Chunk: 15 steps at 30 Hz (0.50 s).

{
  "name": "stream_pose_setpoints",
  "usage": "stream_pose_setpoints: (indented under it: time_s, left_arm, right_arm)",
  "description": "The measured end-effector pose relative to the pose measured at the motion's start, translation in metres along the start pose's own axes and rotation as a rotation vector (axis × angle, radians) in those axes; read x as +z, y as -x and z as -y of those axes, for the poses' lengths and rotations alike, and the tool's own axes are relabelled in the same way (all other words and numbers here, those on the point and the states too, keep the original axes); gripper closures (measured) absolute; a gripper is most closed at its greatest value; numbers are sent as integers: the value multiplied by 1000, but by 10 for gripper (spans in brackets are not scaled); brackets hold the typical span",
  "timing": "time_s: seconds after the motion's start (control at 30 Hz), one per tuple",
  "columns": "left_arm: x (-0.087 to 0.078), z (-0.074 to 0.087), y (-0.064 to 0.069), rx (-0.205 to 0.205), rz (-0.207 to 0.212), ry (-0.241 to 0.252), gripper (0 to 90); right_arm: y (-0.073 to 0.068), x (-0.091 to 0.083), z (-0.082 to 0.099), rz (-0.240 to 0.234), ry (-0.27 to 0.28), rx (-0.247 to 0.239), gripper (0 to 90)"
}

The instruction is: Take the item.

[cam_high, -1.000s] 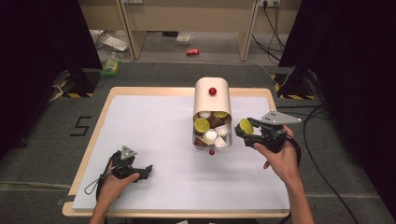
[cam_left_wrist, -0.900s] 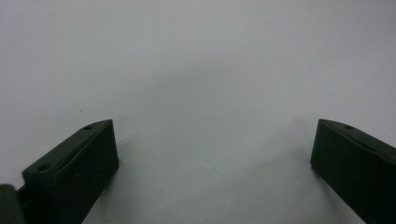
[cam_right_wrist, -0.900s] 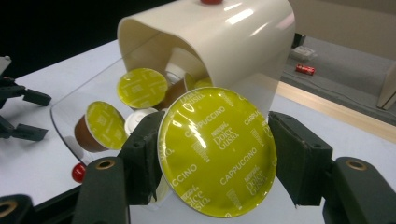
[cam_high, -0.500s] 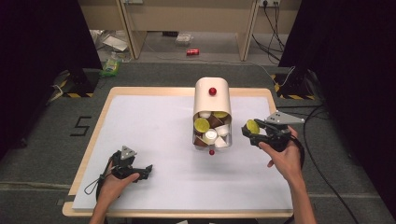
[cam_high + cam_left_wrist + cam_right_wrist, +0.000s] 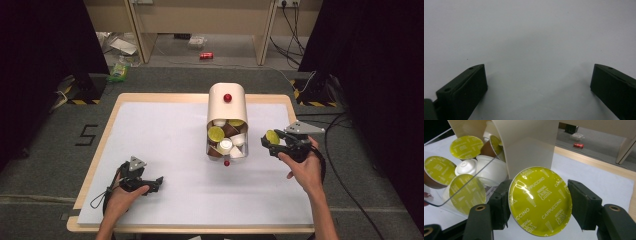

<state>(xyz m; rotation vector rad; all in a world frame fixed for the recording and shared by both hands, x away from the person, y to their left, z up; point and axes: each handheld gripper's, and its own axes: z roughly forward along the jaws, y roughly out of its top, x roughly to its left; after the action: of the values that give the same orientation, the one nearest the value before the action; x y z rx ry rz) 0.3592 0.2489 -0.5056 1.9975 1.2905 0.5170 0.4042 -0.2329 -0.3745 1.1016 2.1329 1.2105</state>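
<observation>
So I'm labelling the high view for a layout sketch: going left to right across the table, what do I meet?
Left tongs, open over the white mat → capsule dispenser with capsules spilling from its front → right tongs, shut on a green-lidded capsule.

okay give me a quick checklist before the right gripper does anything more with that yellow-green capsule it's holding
1. Hold on the capsule: the right gripper has a jaw on each side of it, foil lid facing the camera. Ok.
2. Capsule clear of the dispenser: held apart, to its right. Ok.
3. Dispenser's clear front tray: other capsules sit inside, none spilled on the table. Ok.
4. Left gripper: open, resting on the mat near the front edge, well away. Ok.
5. Grip firmness: cannot tell.
</observation>
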Motion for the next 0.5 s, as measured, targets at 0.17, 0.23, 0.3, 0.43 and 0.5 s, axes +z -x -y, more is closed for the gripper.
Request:
stream_pose_setpoints:
  time_s: [0.17, 0.23, 0.3, 0.43, 0.5]
  left_arm:
    - [0, 0, 0, 3, 0, -2, 3]
    - [0, 0, 0, 1, 0, 0, 3]
    - [0, 0, 0, 2, 0, 0, 3]
    - [0, 0, 0, 1, 0, 0, 3]
    - [0, 0, 0, 1, 0, 0, 3]
  right_arm:
    - [4, 5, 6, 8, -15, 6, 400]
    - [6, 7, 8, 12, -22, 11, 400]
    - [9, 10, 11, 16, -31, 16, 400]
    - [13, 14, 17, 24, -47, 25, 400]
    - [15, 16, 20, 28, -54, 32, 400]
